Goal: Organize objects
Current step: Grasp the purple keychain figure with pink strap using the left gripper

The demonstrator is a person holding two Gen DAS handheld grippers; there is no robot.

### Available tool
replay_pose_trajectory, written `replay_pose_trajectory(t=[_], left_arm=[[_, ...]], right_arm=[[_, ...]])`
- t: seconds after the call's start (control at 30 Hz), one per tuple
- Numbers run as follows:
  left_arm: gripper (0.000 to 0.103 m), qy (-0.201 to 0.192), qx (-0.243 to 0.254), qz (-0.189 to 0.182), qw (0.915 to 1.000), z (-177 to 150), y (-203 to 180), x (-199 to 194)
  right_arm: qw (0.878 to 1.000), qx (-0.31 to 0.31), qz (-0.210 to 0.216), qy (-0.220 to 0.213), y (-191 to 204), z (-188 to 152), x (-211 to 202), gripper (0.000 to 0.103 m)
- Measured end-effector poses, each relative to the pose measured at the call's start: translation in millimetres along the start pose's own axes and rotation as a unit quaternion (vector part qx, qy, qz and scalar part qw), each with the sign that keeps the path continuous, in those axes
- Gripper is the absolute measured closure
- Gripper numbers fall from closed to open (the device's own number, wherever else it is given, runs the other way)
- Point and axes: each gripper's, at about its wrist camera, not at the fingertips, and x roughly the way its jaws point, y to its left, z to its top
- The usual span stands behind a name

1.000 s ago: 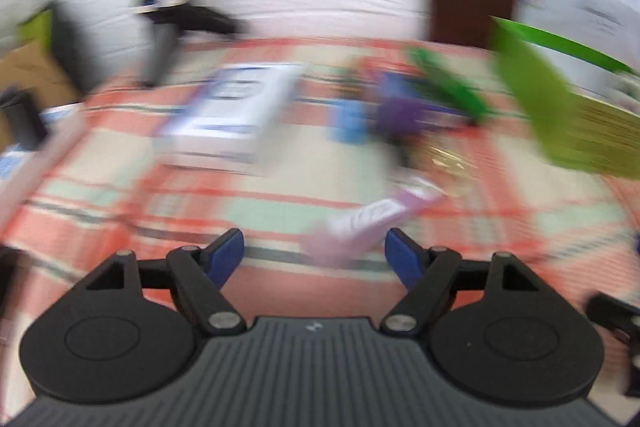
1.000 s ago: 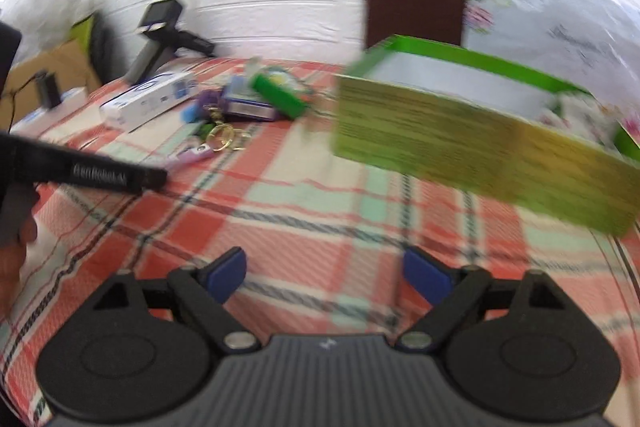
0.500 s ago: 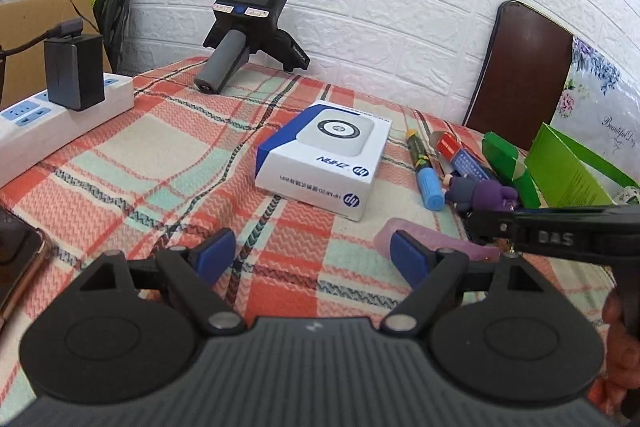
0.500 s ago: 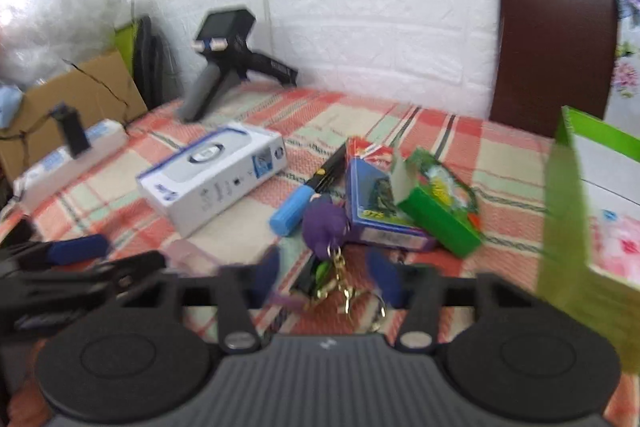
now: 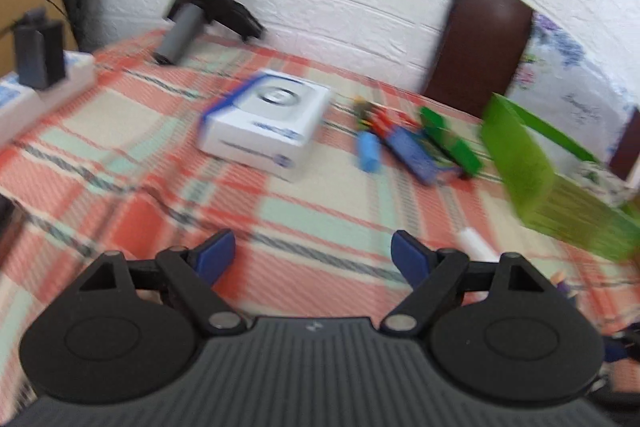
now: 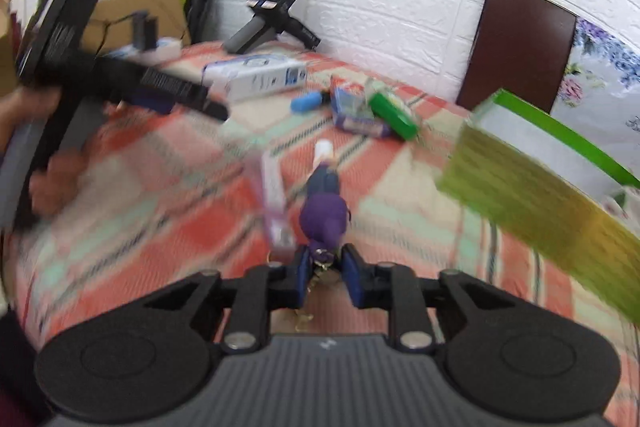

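Since half a second ago, the purple figure keychain (image 6: 323, 217) has left the cluster of small items at the middle of the right wrist view and now hangs low in the centre of that frame, its ring end between the blue pads of the right gripper (image 6: 325, 277). Those jaws are narrow and opening slightly, with the ring and chain still between them; blur keeps me from saying how firmly the pads press.

At the right edge of the frame, the green box (image 6: 536, 187) stands open, with a pale inner floor; I cannot tell what lies in it. The keychain is a small purple body with a darker blue part beyond it and a white tip, all smeared by motion. Just to its left lies a pale pink tube (image 6: 274, 203) on the plaid tablecloth (image 6: 160, 219).

In the left wrist view the left gripper (image 5: 313, 255) has its blue pads spread wide with nothing between them, only tablecloth. In the middle of that frame sits a white and blue box (image 5: 268, 125); to its right lie a blue marker (image 5: 368, 151), a blue pack (image 5: 412, 155) and a small green carton (image 5: 450, 139), close together. A black handheld device (image 5: 200, 7) rests at upper left.
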Motion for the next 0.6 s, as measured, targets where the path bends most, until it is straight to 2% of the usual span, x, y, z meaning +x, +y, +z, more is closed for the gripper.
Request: replay_pose_trajectory(t=[0.03, 0.1, 0.17, 0.27, 0.33, 0.4, 0.47, 0.5, 0.53, 0.57, 0.6], left_arm=[[0.017, 0.015, -0.006, -0.026, 0.9995, -1.5, -6.7, -2.6], [0.017, 0.044, -0.013, -0.071, 0.9964, -4.8, -21.6, -7.1], [0.017, 0.071, -0.013, -0.100, 0.9923, -7.1, -37.9, -8.1], [0.016, 0.101, -0.012, -0.140, 0.9849, -10.0, -58.3, -10.2], [0.013, 0.114, -0.008, -0.153, 0.9816, -13.2, -69.3, -11.1], [0.012, 0.128, -0.003, -0.153, 0.9798, -17.6, -78.3, -7.2], [0.020, 0.139, 0.009, -0.137, 0.9808, -22.2, -84.8, 3.3], [0.039, 0.146, 0.013, -0.131, 0.9804, -25.0, -86.2, 9.7], [0.050, 0.142, 0.019, -0.122, 0.9822, -26.6, -86.3, 13.1], [0.053, 0.134, 0.021, -0.121, 0.9834, -26.1, -85.3, 13.6], [0.061, 0.134, 0.014, -0.128, 0.9826, -24.5, -82.1, 13.2]], right_arm=[[1.000, 0.009, 0.007, -0.003, -1.9, -3.3, -5.1, 0.055], [1.000, 0.022, 0.018, -0.012, -5.0, -5.4, -11.6, 0.039], [0.999, 0.023, 0.018, -0.018, -5.6, -3.6, -12.4, 0.038], [0.999, 0.025, 0.027, -0.025, -4.4, -1.6, -12.8, 0.027], [0.999, 0.017, 0.034, -0.029, -1.1, -6.7, -17.4, 0.021], [0.999, 0.017, 0.037, -0.029, 1.9, -10.4, -19.2, 0.020], [0.998, 0.019, 0.045, -0.032, 0.8, -11.2, -21.6, 0.023], [0.998, 0.019, 0.055, -0.034, 0.5, -11.3, -23.7, 0.030], [0.997, 0.018, 0.067, -0.033, 0.8, -11.4, -25.0, 0.037], [0.996, 0.018, 0.079, -0.030, 1.2, -11.4, -25.2, 0.040], [0.996, 0.017, 0.087, -0.026, 3.3, -11.5, -24.5, 0.049]])
